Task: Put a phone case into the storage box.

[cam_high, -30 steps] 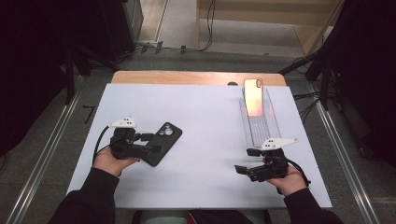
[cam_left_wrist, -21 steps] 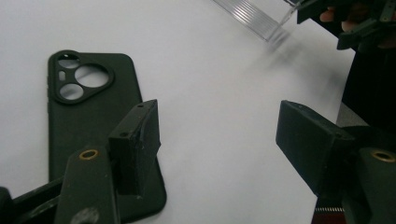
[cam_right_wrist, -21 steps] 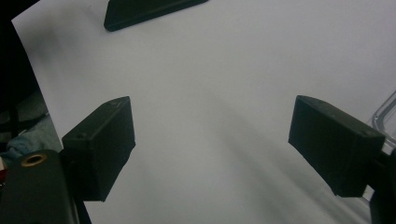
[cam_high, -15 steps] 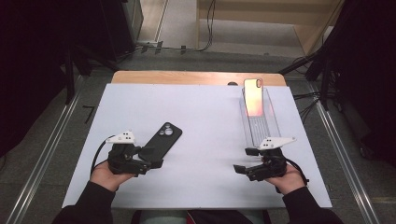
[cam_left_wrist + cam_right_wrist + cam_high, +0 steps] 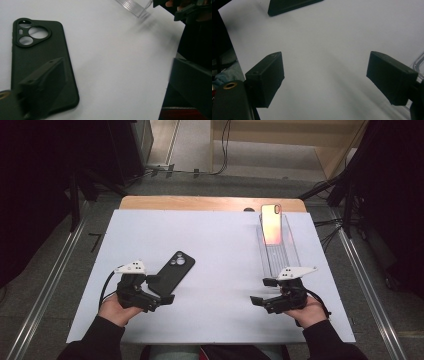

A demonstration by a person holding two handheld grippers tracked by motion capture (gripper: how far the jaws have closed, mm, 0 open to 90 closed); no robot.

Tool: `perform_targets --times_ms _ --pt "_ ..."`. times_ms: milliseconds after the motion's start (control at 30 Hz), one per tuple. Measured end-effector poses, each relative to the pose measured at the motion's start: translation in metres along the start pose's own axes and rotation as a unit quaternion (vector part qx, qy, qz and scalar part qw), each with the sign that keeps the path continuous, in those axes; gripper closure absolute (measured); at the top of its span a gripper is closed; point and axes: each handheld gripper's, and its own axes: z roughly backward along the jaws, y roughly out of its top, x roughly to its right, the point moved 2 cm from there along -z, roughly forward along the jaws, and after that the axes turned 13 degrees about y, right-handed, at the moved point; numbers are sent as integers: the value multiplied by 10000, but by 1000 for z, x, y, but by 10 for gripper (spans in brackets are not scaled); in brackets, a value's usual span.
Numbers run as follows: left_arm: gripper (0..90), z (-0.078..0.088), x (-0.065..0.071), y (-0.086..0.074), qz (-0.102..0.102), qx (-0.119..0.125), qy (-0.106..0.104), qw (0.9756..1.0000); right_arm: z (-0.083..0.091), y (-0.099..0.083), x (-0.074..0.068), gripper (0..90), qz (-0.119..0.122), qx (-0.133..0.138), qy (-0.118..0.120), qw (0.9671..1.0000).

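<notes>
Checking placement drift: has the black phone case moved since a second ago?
Yes. The black phone case slid toward the table's near-left corner, turning lengthwise, away from the clear tray.

**Black phone case, flat on the white sheet**

In front of you lies a matte black rectangular phone case (image 5: 171,271) with rounded corners. It rests flat on the white table cover, back side up, with three round camera cut-outs at its far end. It sits on your left side, angled so the camera end points away and slightly right.
</notes>
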Motion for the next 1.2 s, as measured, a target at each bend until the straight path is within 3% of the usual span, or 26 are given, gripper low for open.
perform_targets --times_ms 100,467,567,700,1200 --pt "0 -3 -1 4 -33 8 71 10000 0 0 0 128 -4 -6 -1 10000" --pt "0 -18 -6 24 -65 103 699 9975 0 0 1 128 -7 -13 -9 10000" --pt "0 -23 -9 27 -46 71 710 9974 0 0 1 128 -24 13 -11 10000" --pt "0 -32 -14 29 -84 -13 887 9960 0 0 1 128 -25 20 -6 10000" --pt "0 -61 -32 44 142 9 1217 9925 1 0 1 128 -9 36 -7 10000"
